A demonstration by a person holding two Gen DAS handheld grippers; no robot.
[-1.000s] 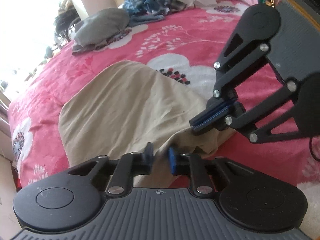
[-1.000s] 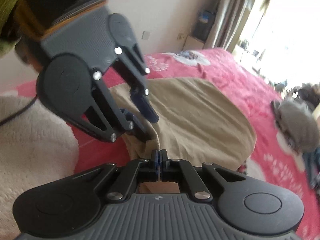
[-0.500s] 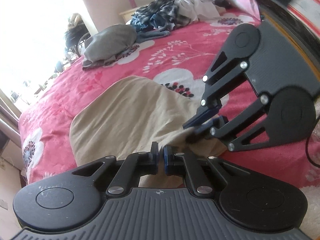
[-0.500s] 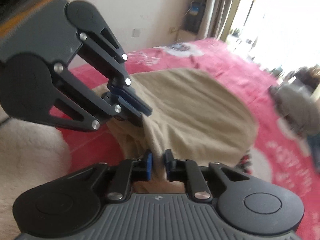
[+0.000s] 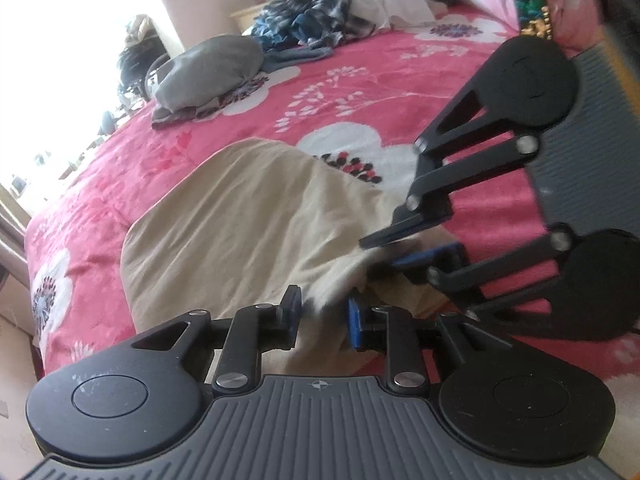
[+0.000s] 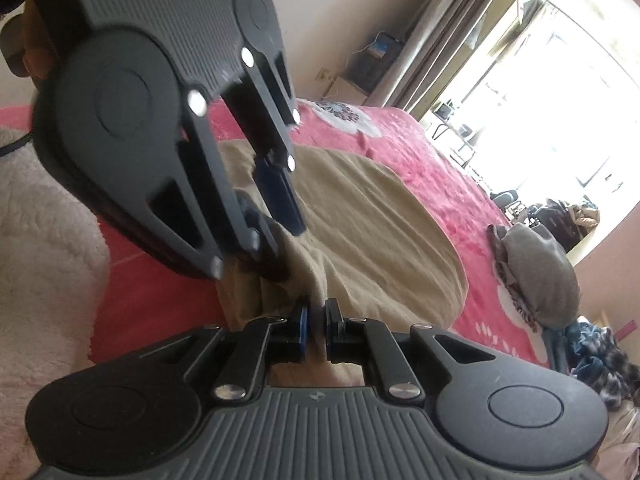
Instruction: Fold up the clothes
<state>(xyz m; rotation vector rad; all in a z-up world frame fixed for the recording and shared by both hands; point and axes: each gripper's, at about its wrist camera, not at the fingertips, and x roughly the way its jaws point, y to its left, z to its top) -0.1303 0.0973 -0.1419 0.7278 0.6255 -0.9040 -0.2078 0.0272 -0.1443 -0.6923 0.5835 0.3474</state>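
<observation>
Both grippers, left [image 5: 324,312] gaping and right [image 6: 316,330] barely parted, straddle the cloth's [image 5: 240,216] near bunched edge, gripping nothing certain, its length running away ahead.

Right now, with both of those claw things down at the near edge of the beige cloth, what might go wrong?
1. The left gripper is open with the beige garment between its fingers; if it lifts before closing, the edge may stay behind.
2. The right gripper is also slightly open, so its corner could slip out too.
3. The two grippers sit close together at one bunched corner, so they could bump each other, or the fold may come out crooked.
</observation>
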